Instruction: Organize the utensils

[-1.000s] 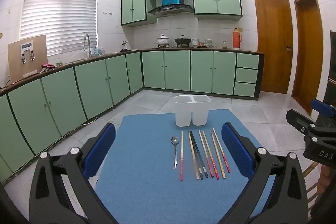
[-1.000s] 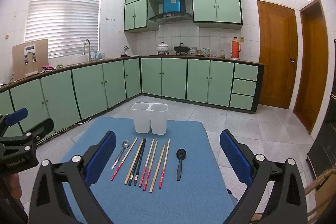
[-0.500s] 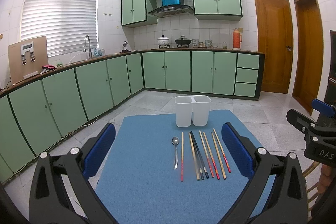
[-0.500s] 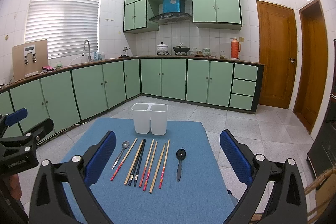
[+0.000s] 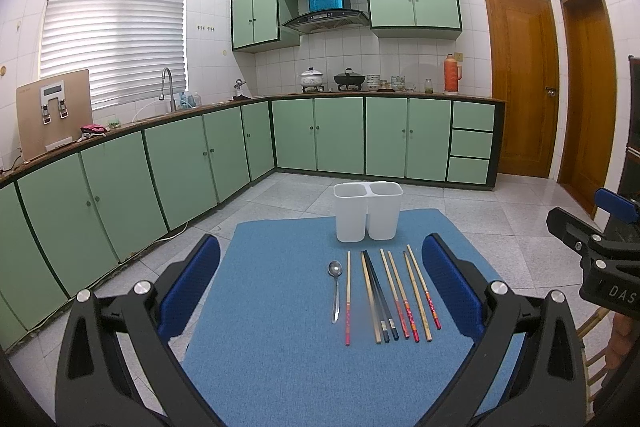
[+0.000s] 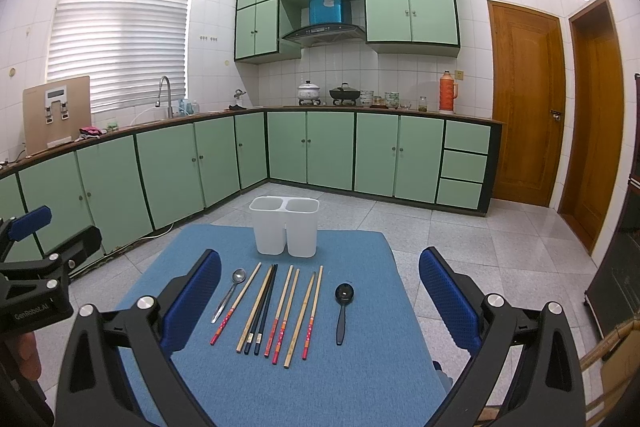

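A white two-compartment utensil holder [image 5: 367, 211] [image 6: 285, 225] stands empty at the far end of a blue mat [image 5: 280, 327] [image 6: 360, 367]. Before it lie a silver spoon [image 5: 335, 287] [image 6: 230, 291], several chopsticks [image 5: 394, 293] [image 6: 280, 309] side by side, and a black spoon [image 6: 343, 309] at the right, hidden in the left wrist view. My left gripper [image 5: 320, 287] is open and empty, held above the near end of the mat. My right gripper [image 6: 320, 299] is open and empty too, beside it on the right.
The mat covers a small table with tiled floor [image 6: 460, 235] around it. Green cabinets [image 5: 160, 179] run along the left and back walls. Wooden doors [image 6: 528, 107] stand at the right. A chair edge [image 6: 608, 347] shows at the lower right.
Both grippers have stayed nearly still; the left view drifted very slightly. Nothing on the mat has moved.
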Demonstrator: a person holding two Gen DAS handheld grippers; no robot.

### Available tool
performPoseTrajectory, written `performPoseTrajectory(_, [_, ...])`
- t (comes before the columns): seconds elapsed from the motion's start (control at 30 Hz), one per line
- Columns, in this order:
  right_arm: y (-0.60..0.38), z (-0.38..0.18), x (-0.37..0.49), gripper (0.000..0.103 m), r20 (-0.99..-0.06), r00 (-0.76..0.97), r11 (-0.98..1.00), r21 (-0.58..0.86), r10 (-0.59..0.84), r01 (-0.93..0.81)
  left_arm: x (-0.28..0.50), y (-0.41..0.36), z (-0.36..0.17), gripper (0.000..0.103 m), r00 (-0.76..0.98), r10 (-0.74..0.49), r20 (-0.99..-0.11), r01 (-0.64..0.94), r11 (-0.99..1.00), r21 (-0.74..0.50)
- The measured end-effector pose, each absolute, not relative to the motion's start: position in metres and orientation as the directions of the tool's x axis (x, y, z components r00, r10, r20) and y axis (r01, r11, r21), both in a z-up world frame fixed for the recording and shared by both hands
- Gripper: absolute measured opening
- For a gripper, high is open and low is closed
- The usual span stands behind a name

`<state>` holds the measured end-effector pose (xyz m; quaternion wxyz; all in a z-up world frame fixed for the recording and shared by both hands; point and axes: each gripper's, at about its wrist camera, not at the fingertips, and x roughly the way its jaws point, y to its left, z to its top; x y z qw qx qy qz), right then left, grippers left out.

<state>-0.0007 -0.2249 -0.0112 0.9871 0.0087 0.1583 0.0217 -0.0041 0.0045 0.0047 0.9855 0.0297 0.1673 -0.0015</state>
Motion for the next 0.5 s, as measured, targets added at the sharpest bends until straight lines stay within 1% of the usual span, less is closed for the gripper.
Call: performPoseTrajectory(0.5, [-0.2247, -0.0110, -0.0005, 0.097, -0.313, 0.949, 0.999, 0.024, 0.045, -0.040, -0.0048, 0.0035, 0.0045, 0.098, 0.944, 0.008, -0.330, 0.013, 0.998, 0.060])
